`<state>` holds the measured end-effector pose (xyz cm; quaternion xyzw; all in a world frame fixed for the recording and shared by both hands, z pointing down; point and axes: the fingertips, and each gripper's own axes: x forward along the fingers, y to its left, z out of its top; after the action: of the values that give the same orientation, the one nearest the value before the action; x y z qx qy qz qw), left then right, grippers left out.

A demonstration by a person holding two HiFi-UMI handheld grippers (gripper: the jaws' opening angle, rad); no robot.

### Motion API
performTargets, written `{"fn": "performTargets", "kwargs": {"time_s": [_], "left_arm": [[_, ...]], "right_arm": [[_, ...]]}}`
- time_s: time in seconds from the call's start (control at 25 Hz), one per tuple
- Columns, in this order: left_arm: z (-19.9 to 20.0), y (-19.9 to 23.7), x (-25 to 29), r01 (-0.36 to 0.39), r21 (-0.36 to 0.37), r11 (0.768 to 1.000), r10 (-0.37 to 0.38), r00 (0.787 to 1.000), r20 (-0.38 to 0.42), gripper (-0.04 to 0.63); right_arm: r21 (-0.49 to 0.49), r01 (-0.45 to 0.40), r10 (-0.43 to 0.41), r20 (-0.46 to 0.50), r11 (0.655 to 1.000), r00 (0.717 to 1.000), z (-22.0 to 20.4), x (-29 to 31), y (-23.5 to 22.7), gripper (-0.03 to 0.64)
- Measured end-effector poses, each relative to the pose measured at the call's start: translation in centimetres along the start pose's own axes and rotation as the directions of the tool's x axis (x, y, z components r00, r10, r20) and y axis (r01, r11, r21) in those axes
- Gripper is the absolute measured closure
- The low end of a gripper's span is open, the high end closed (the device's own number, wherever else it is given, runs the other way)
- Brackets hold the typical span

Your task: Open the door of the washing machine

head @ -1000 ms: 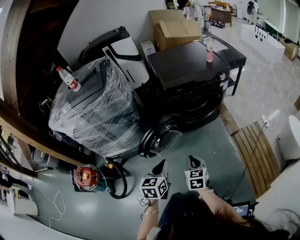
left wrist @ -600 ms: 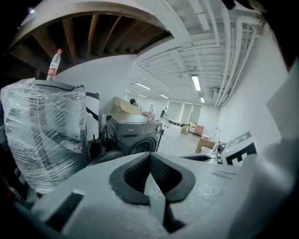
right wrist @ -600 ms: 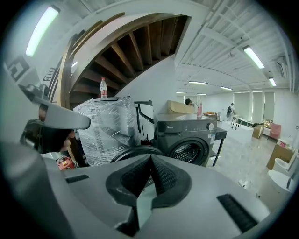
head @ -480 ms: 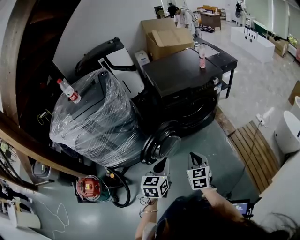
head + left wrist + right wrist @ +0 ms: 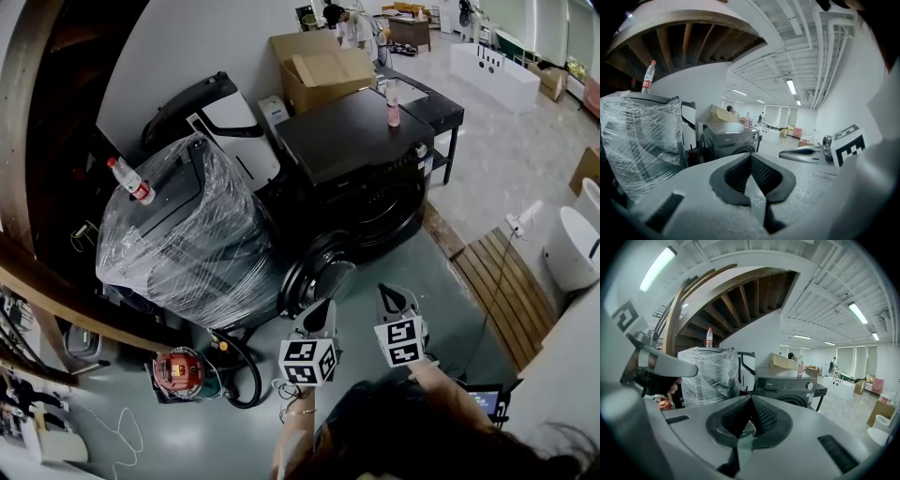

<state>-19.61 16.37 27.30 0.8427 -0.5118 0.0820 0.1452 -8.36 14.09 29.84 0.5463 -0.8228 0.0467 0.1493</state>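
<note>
The black front-loading washing machine (image 5: 352,155) stands against the wall, and its round glass door (image 5: 319,272) hangs swung out at the lower left of its front. Both grippers hover over the green floor in front of that door, apart from it. My left gripper (image 5: 322,313) is shut with nothing in it, and so is my right gripper (image 5: 393,298). In the left gripper view the pads (image 5: 761,176) meet in front of the washer (image 5: 727,140). In the right gripper view the right gripper (image 5: 751,400) points toward the washer (image 5: 787,380).
A plastic-wrapped appliance (image 5: 178,234) with a bottle (image 5: 128,180) on top stands left of the washer. A pink bottle (image 5: 392,101) sits on the washer. A cardboard box (image 5: 319,66) is behind it. A red tool (image 5: 178,372) and hose lie on the floor at left, wooden slats (image 5: 511,291) at right.
Both grippers have risen and sit a little nearer the washer's open door in the head view. The door has kept the same swung-out position.
</note>
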Motion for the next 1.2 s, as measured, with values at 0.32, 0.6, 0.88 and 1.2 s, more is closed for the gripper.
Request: {"fn": "performTargets", "kwargs": {"time_s": [0.32, 0.6, 0.88, 1.2], "left_arm": [[1.8, -0.8, 0.0, -0.002, 0.059, 0.998, 0.001, 1.000, 0.019, 0.580], [2.9, -1.3, -0.2, -0.006, 0.064, 0.998, 0.003, 0.999, 0.040, 0.580], [2.5, -2.5, -0.3, -0.005, 0.063, 0.998, 0.003, 0.999, 0.042, 0.580], [1.9, -3.4, -0.3, -0.003, 0.050, 0.999, 0.001, 0.999, 0.046, 0.580]], "right_arm": [[-0.021, 0.007, -0.006, 0.060, 1.000, 0.998, 2.6, -1.8, -0.4, 0.617], [-0.029, 0.008, -0.006, 0.078, 1.000, 0.997, 3.2, -2.9, -0.6, 0.617], [-0.024, 0.008, -0.006, 0.082, 1.000, 0.997, 2.8, -4.0, -1.1, 0.618], [-0.018, 0.022, -0.021, 0.081, 1.000, 0.997, 2.4, -5.0, -1.7, 0.618]]}}
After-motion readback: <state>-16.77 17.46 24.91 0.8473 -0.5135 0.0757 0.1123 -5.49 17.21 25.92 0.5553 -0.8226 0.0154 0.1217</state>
